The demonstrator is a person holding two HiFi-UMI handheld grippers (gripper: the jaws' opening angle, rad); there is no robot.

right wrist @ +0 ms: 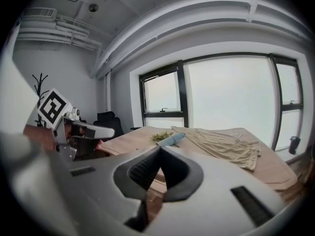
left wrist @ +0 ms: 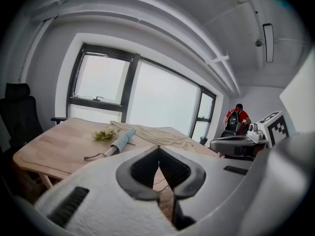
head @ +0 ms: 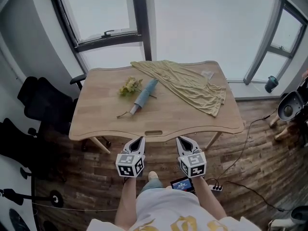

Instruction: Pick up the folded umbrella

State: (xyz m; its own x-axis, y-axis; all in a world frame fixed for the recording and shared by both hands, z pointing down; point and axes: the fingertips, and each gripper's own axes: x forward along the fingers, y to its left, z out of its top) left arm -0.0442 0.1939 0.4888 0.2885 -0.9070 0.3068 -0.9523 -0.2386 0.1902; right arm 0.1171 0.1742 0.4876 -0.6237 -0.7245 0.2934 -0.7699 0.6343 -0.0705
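Wooden table (head: 192,119) ahead; left gripper (head: 139,139), right gripper (head: 181,139) held before near edge, fingers (left wrist: 140,171) closed, empty.

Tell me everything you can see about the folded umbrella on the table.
The folded umbrella is light blue, its fabric wrapped tight, with a pale handle and a dark strap at the near end. It lies flat and diagonal on the wooden table, beside a sprig of yellowish flowers. Nothing grips it.

Bright overcast window (head: 211,23) backlight — sharp, fisheye-bent edges.
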